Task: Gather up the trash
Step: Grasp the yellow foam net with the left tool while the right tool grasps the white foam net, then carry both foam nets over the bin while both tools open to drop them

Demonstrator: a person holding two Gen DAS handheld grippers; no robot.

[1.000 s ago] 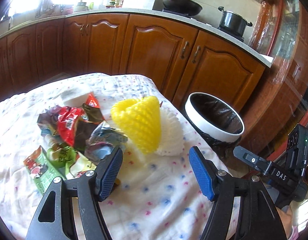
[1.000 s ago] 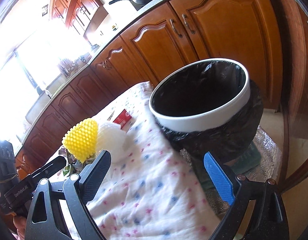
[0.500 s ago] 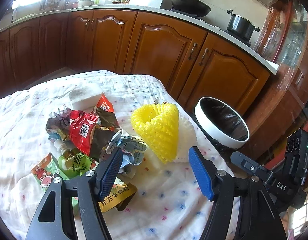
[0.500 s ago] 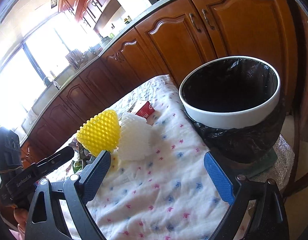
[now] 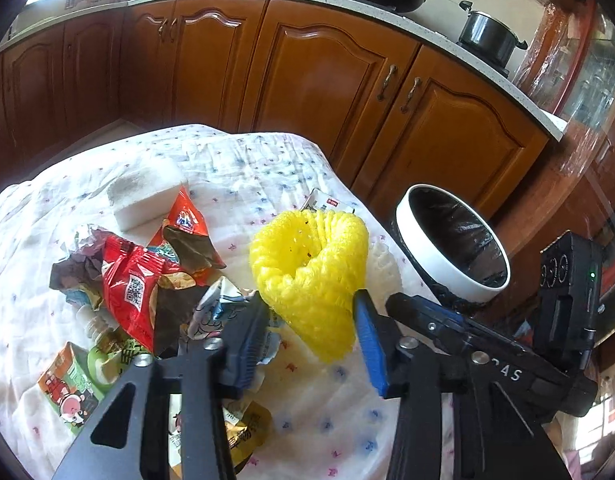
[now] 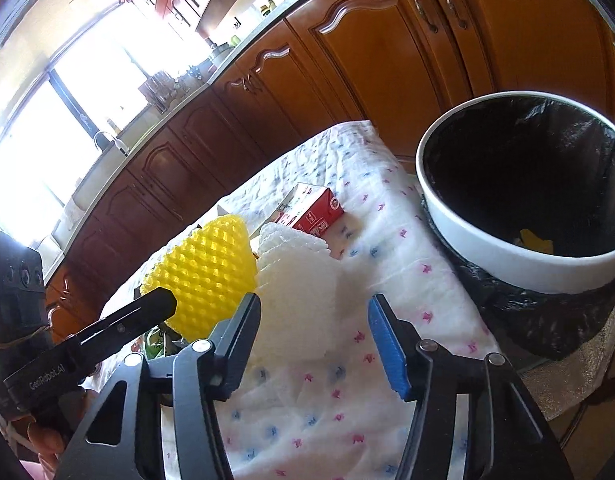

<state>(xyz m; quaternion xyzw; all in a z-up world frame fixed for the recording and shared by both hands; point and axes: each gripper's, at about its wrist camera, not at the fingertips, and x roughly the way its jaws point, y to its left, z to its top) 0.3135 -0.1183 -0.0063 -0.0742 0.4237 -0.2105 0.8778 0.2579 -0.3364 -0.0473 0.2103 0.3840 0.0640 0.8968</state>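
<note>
L claw (image 5: 307, 320) around yellow foam net (image 5: 311, 264), R claw (image 6: 315, 316) around white net (image 6: 303, 280).

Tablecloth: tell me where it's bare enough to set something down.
Free: the tablecloth strip between the white foam net and the trash bin, and the far side behind the white sponge block. Crowded: the wrapper pile beside the yellow foam net.

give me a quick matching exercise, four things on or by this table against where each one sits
1 yellow foam net
2 white foam net
3 red carton
4 white sponge block

a far side of the wrapper pile
b between the left gripper fingers
c between the right gripper fingers
d beyond both nets

Pairs: 1-b, 2-c, 3-d, 4-a
</note>
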